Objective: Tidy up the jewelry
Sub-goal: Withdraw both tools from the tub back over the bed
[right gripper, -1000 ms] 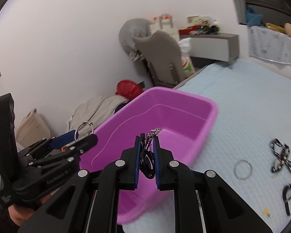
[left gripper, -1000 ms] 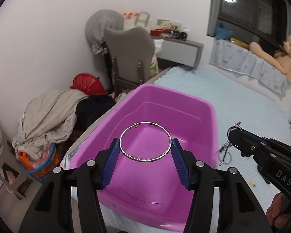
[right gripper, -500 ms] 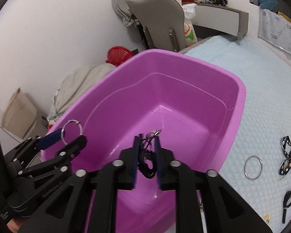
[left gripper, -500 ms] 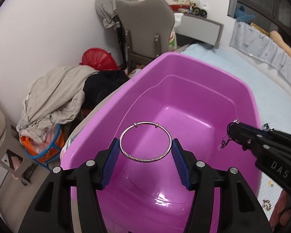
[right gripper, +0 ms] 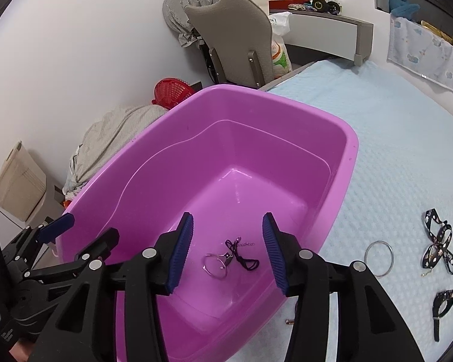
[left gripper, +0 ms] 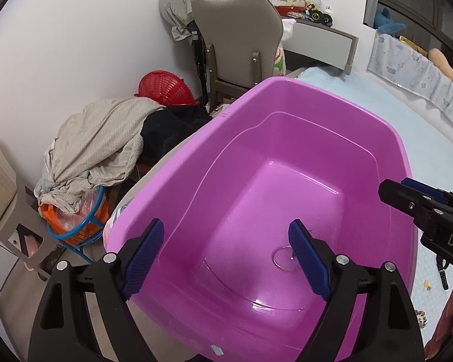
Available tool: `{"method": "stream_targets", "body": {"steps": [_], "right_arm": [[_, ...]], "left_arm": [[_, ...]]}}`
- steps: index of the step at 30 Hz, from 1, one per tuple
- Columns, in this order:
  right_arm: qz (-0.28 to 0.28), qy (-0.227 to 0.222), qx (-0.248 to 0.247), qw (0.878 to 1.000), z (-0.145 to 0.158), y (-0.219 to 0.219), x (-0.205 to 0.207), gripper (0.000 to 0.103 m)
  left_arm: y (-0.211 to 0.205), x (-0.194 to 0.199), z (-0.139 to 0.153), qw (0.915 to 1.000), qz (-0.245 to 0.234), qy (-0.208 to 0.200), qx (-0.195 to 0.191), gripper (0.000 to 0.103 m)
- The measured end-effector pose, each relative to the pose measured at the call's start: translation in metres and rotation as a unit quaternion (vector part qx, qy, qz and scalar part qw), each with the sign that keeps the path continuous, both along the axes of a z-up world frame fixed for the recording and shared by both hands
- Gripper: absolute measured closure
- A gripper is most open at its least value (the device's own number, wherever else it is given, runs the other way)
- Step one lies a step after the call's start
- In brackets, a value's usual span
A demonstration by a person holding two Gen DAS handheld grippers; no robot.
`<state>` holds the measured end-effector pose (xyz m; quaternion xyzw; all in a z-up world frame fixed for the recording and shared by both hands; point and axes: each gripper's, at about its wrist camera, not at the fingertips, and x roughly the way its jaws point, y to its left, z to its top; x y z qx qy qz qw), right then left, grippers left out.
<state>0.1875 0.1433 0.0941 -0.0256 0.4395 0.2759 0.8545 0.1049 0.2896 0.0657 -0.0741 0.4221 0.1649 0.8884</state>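
Note:
A purple plastic tub [left gripper: 287, 96] [right gripper: 351, 150] stands on the light blue bed. My left gripper [left gripper: 226, 241] is open and empty above the tub's near end. My right gripper [right gripper: 228, 235] is open and empty above the tub too. A silver bangle [right gripper: 216, 265] [left gripper: 284, 260] and a dark corded necklace [right gripper: 243, 253] lie on the tub's floor. The right gripper also shows at the right edge of the left wrist view [left gripper: 407, 193]; the left gripper shows at lower left of the right wrist view [right gripper: 72, 235].
On the bed right of the tub lie a second silver ring [right gripper: 379, 258], a black polka-dot bow [right gripper: 438, 241] and a black band [right gripper: 442, 304]. Beyond the bed edge are a grey chair [left gripper: 235, 39], a red basket [left gripper: 163, 87] and a pile of clothes [left gripper: 99, 141].
Both grippers have opened over the tub. The bangle has left the left gripper and the necklace has left the right one; both now lie on the tub floor.

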Motion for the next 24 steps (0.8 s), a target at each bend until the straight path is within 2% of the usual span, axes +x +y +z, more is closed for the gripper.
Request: {"method": "stream_targets", "body": {"steps": [10,24], "right_arm": [[-0.006,-0.003,0.016,1.0,0.008,-0.014,-0.019,0.056],[-0.028,-0.025,0.042,0.998,0.023,-0.054,-0.065,0.054]], "left_arm": [[-0.01,-0.018,0.007,1.0,-0.003,-0.007,0.002,0.02],[-0.039,-0.05,0.034,0.9991,-0.023,-0.036,0.007,0.02]]}}
